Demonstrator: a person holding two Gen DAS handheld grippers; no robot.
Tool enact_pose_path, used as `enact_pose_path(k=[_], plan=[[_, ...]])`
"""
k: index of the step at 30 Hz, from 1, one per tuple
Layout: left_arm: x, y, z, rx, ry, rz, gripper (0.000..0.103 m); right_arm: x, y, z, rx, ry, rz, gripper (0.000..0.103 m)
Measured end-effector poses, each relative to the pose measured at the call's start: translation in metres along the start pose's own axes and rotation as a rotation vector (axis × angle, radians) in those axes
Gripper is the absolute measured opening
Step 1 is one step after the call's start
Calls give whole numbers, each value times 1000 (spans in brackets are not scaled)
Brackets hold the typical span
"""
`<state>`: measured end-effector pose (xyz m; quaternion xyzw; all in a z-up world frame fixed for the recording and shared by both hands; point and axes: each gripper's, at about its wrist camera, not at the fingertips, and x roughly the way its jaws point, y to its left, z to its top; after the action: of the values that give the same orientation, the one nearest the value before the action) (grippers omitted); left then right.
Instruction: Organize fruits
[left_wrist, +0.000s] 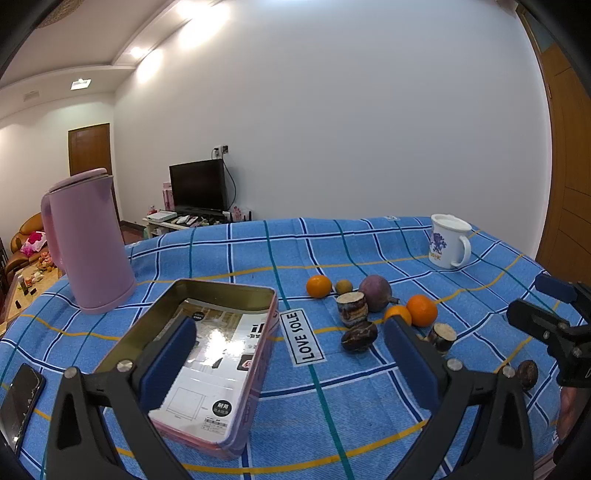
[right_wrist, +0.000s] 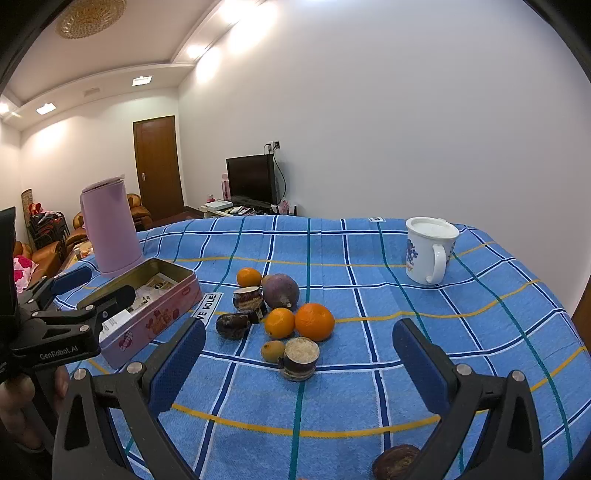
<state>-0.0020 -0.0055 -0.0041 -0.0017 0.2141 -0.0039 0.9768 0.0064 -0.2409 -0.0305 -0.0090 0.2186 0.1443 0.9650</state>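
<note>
A phone (left_wrist: 20, 400) is lying at the far left edge of the desk (left_wrist: 369, 417), which is wearing a blue checked cloth. Behind it a pink kettle (left_wrist: 86, 243) is standing upright, lid shut. Just beside the kettle's base an open pink tin (left_wrist: 236, 417) is sitting with printed paper showing inside it. The left gripper (left_wrist: 290, 363) is hovering above the cloth with its blue-padded jaws spread wide and nothing between them; its left finger is overlapping the tin in the left wrist view, its right finger the fruit pile. Right of the tin a "LOVE SOLE" label (left_wrist: 303, 338) is showing on the cloth. Next, the fruits are sitting loose on the cloth, none in the tin: a small orange (right_wrist: 248, 277) at the back, a large purple fruit (right_wrist: 280, 291) beside it, two sugarcane stubs (right_wrist: 247, 297) just in front, a dark wrinkled fruit (right_wrist: 232, 325), then two oranges (right_wrist: 314, 321) touching each other, with a small yellow fruit (right_wrist: 272, 350) and a third sugarcane stub (right_wrist: 300, 358) nearest the camera. Another dark wrinkled fruit (right_wrist: 397, 461) is lying apart, near the front edge. The right gripper (right_wrist: 299, 363) is hanging released over the cloth, jaws wide apart, empty. Far right at the back, a white mug (right_wrist: 430, 249) with a blue print is standing upright, handle facing the front.
</note>
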Motion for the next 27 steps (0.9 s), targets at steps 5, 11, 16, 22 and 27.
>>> enact_pose_path(k=[5, 11, 16, 22, 27], plan=[[0, 0, 0, -1, 0, 0, 103, 1, 0, -1, 0, 4, 3, 102], [0, 0, 0, -1, 2, -1, 103, 1, 0, -1, 0, 6, 4, 102], [0, -1, 0, -1, 2, -2, 103, 2, -1, -2, 0, 7, 4, 102], [4, -5, -2, 7, 10, -2, 103, 2, -3, -3, 0, 9, 0, 102], [7, -11, -6, 12, 16, -4, 103, 1, -9, -8, -3, 12, -18, 102]])
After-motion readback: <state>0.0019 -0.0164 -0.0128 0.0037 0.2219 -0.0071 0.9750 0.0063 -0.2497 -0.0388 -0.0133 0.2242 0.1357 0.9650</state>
